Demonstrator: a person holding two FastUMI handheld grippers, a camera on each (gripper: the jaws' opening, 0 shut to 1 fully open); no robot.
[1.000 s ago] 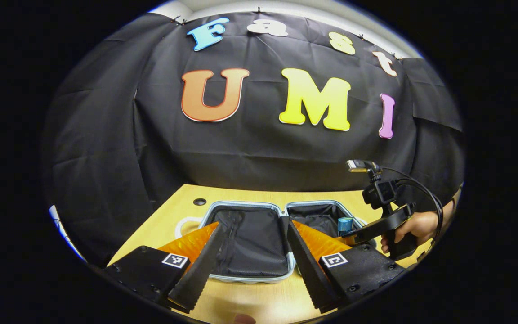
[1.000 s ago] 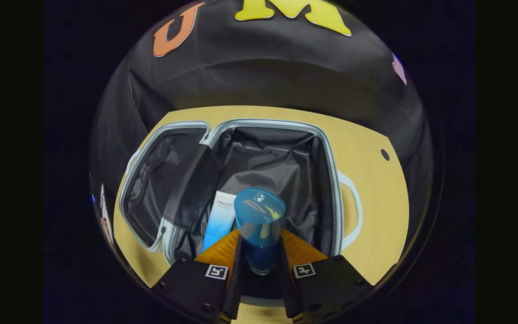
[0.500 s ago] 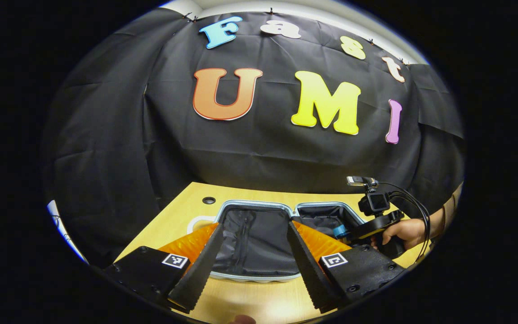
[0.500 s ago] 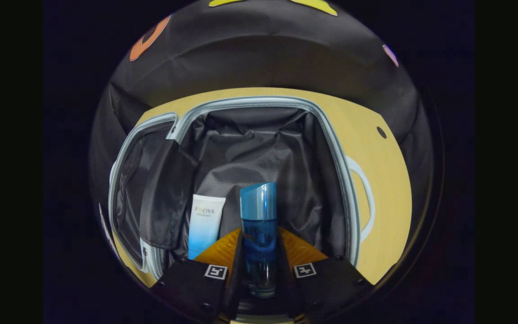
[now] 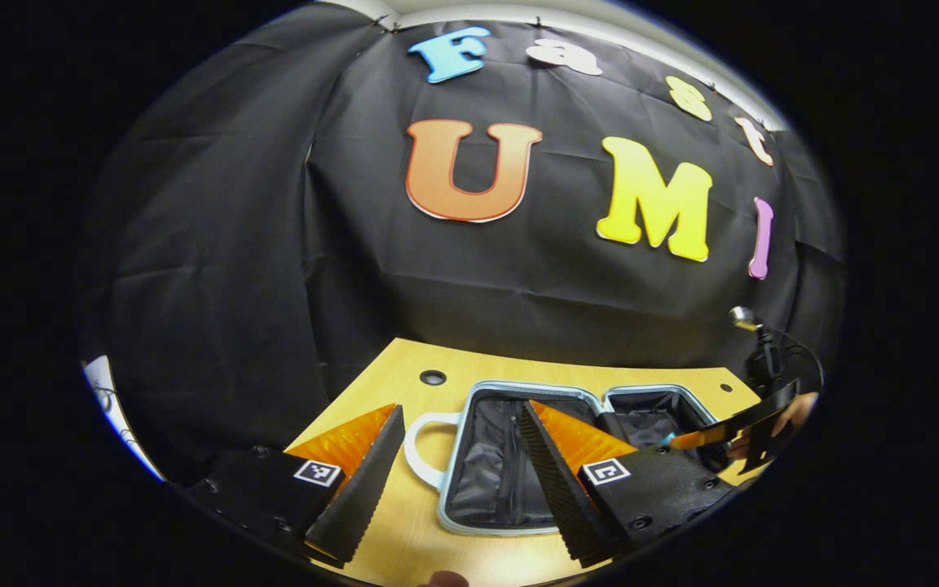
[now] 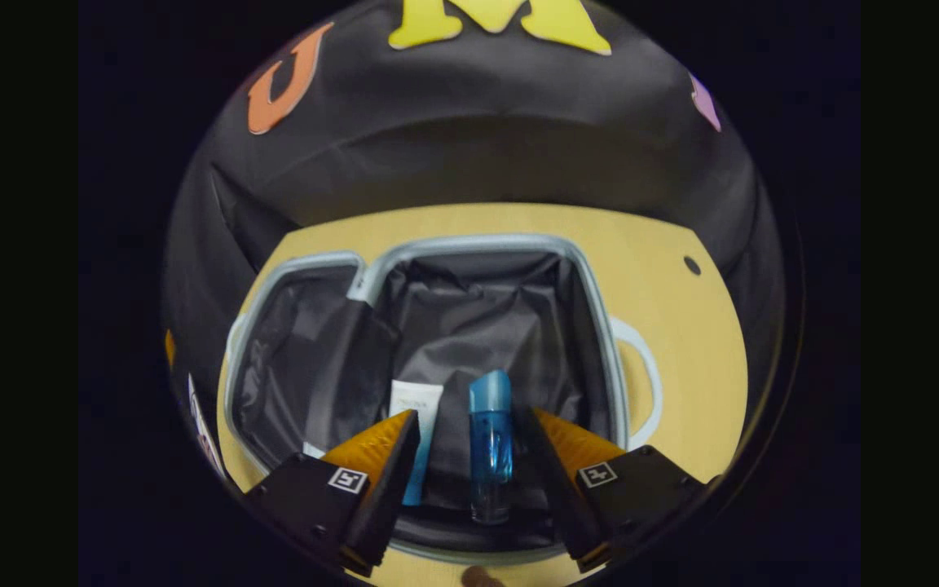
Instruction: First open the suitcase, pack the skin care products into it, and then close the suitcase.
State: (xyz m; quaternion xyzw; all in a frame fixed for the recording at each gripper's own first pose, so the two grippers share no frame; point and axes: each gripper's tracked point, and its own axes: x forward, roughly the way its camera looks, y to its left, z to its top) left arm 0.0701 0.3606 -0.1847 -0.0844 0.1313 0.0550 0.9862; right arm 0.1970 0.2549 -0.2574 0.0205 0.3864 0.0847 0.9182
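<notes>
The suitcase [image 6: 469, 243] lies open on the wooden table, both dark-lined halves facing up. In its right half a blue bottle [image 6: 491, 444] lies flat, cap pointing away from me, with a white tube [image 6: 416, 408] just to its left. My right gripper [image 6: 468, 416] hovers open over them, one finger on each side of the bottle and not touching it. In the left gripper view the suitcase [image 5: 518, 385] sits ahead and to the right. My left gripper [image 5: 461, 408] is open above the table, holding nothing. The right gripper [image 5: 706, 436] reaches over the far half.
A white handle [image 6: 641, 367] juts from the suitcase's right side, and a second handle [image 5: 421, 436] from its left end. The table [image 5: 388, 383] has a round cable hole [image 5: 433, 377] near the back. A person's hand [image 5: 795, 405] holds the right gripper. The black cloth wall stands close behind.
My right gripper has opened and let go of the blue bottle, which now lies in the suitcase beside the tube. The left gripper has shifted left, so the suitcase sits further right in its view.
</notes>
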